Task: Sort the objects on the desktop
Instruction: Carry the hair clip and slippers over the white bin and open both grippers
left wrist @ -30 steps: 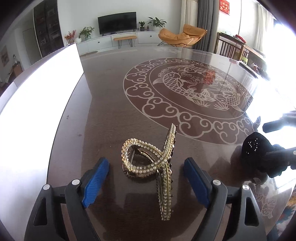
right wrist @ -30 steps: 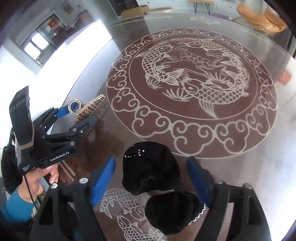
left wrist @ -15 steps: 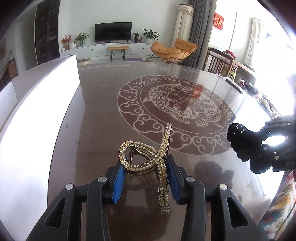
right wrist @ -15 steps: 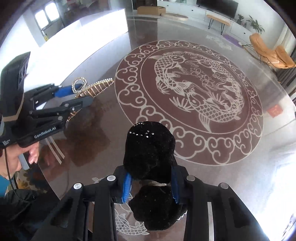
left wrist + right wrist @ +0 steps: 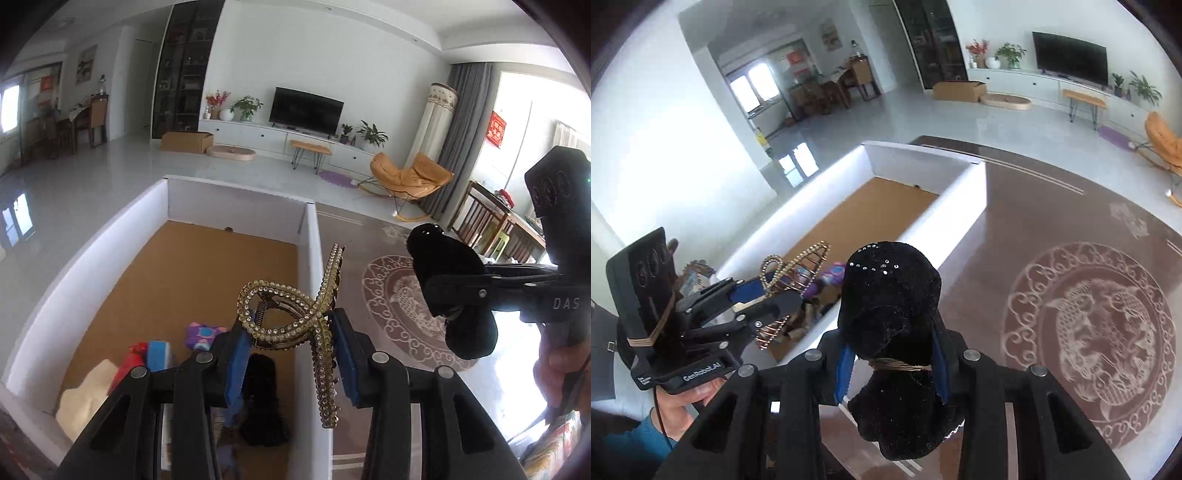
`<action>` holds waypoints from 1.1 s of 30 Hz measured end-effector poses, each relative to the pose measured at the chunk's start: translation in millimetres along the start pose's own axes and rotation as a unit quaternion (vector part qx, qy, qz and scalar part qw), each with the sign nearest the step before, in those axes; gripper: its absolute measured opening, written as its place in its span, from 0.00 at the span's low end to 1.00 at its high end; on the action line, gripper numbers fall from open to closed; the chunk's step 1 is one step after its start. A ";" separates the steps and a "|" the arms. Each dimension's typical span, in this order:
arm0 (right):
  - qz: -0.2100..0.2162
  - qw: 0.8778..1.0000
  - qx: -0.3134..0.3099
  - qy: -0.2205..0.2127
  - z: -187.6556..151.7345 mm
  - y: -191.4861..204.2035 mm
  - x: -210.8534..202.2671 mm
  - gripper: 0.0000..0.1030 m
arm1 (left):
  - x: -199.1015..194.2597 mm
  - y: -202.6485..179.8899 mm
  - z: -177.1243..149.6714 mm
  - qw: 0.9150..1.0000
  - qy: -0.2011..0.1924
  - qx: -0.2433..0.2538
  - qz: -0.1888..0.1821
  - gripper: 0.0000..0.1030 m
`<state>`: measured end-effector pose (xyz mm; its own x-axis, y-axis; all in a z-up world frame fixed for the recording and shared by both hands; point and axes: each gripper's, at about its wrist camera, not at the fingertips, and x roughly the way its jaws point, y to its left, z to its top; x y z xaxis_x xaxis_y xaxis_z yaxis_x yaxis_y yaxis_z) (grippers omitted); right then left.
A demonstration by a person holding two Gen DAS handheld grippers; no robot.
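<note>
A gold rhinestone hair claw (image 5: 291,321) hangs in the air with my left gripper (image 5: 290,332) shut on it, above the right wall of the white box (image 5: 308,236). My right gripper (image 5: 892,360) is shut on a black velvet hair bow (image 5: 890,295) dotted with small stones, held above the table just right of that wall. In the right wrist view the left gripper (image 5: 775,295) and the claw (image 5: 798,266) show at the left, over the box (image 5: 964,184). The left wrist view has the bow (image 5: 443,266) at its right.
The box has a brown cardboard floor holding a purple item (image 5: 201,334), a red and blue item (image 5: 147,356), a cream thing (image 5: 85,398) and a black thing (image 5: 262,398). The glossy brown table (image 5: 1034,229) with a fish medallion lies to the right. A hand (image 5: 683,406) grips each tool.
Both grippers closed on their things, the left on the hair claw and the right on the bow. Both rose off the table and swung left toward the white box.
</note>
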<state>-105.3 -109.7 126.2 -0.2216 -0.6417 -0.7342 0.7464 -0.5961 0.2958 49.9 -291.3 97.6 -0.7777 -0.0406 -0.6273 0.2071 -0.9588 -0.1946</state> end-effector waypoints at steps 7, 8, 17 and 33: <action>0.062 0.994 -0.066 0.054 13.6 104.5 103.5 0.35 | 30.7 89.9 -27.5 0.990 0.083 -0.062 0.095 0.41; 0.058 0.993 -0.073 0.069 9.0 111.5 120.2 0.36 | 34.8 95.0 -32.5 0.988 0.092 -0.069 0.103 0.41; 0.028 0.990 -0.095 0.100 1.9 118.5 157.9 0.88 | 20.4 98.8 -39.7 0.983 0.054 -0.087 0.151 0.87; -0.047 0.994 -0.099 0.025 20.4 102.1 108.3 1.00 | -1.5 59.3 -33.2 0.970 0.029 -0.085 0.227 0.87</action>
<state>-65.8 -250.0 89.4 -0.2679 -0.5599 -0.7840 0.8342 -0.5419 0.1019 83.0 -338.8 62.0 -0.5498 -0.4268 -0.7180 0.6187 -0.7856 -0.0069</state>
